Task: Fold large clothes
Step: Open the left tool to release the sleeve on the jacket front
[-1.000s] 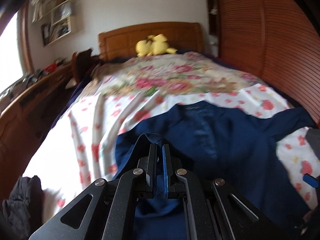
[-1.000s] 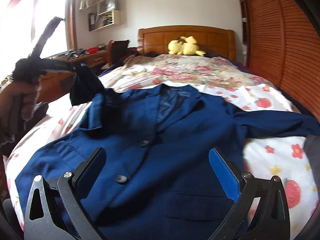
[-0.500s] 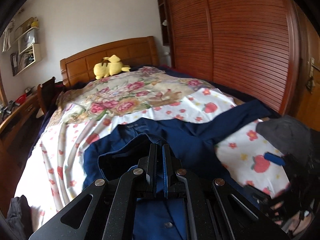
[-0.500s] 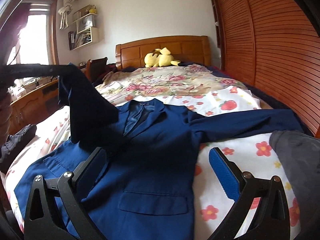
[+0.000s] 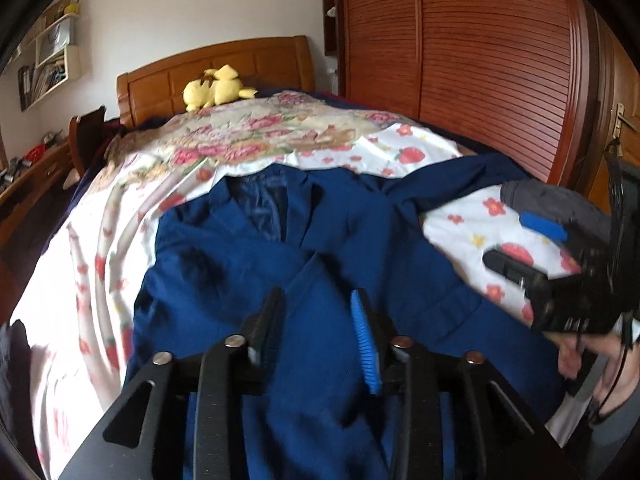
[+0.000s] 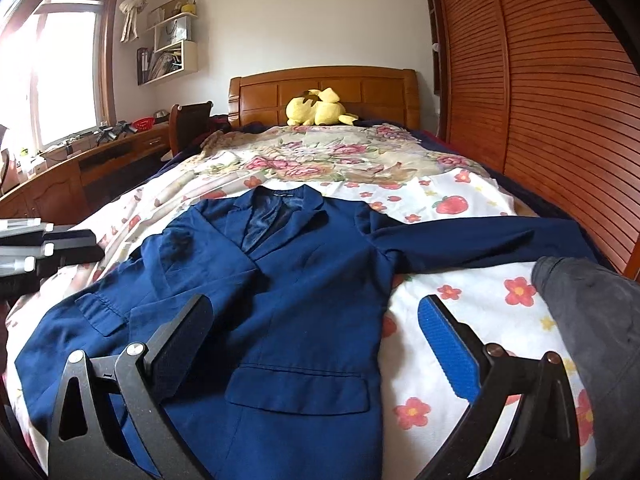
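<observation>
We are hovering both released tools, left tool [image 5: 316,320] and right tool [image 6: 316,344], over the soft, probably floppy blue jacket [image 6: 288,280]; we are eyeing its outstretched sleeve [image 6: 480,236], frame right.

A dark garment [image 6: 592,320] crowds the blue jacket [image 6: 304,300] on the right; floral bedspread [image 6: 340,160] lies open beyond.

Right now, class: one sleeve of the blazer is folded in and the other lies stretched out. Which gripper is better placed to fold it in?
The right gripper: open, on the outstretched sleeve's side.

Navy jacket [image 6: 304,288], floral red-and-white sheet [image 6: 460,200]
</observation>
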`<state>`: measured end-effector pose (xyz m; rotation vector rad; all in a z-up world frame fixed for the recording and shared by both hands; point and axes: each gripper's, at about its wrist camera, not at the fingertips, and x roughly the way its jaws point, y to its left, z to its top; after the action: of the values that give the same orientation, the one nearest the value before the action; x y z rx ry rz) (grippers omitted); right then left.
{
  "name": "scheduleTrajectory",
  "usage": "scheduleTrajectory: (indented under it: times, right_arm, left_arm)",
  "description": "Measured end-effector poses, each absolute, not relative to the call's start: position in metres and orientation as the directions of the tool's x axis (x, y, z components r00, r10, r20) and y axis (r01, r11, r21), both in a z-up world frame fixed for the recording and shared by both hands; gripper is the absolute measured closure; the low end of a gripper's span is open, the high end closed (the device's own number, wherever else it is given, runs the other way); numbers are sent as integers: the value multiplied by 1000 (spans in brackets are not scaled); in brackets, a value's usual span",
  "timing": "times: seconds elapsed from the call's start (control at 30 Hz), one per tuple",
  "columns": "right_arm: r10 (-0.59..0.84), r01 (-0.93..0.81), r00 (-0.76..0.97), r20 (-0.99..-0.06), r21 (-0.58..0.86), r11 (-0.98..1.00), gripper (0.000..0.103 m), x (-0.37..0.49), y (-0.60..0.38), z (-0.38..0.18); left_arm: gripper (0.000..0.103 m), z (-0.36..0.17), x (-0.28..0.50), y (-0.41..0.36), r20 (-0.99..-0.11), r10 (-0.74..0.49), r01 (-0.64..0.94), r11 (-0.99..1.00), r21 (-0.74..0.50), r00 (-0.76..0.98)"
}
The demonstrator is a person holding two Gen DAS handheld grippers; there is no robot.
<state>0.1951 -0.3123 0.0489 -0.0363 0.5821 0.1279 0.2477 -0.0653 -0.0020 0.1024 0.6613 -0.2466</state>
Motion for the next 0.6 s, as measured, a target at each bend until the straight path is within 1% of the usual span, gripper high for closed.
scheduleTrajectory:
  times: [0.03, 0.17, 0.37, 0.47, 0.6]
  right_arm:
    - [120, -139, 824, -553, 6, 990, 0, 196, -309, 49]
    - [190, -205, 798, -572, 39, 978, 0, 201, -287, 43]
    - [259, -328, 732, -630, 8, 945, 6, 206, -234, 24]
    - [299, -390, 686, -663, 12, 921, 11, 208, -210, 10]
    - [361, -498, 585, -727, 29, 867, 16, 205, -176, -16]
  left_arm:
    - [64, -4, 244, -67, -618, -184, 248, 969, 19, 765]
    - [64, -15, 222, -47, -605, -147, 204, 979, 27, 783]
    - [64, -29, 185, -29, -591, -103, 150, 988, 30, 800]
    - [64, -33, 165, -31, -586, -86, 123, 992, 25, 806]
    - [64, -35, 148, -18, -577, -84, 96, 995, -9, 813]
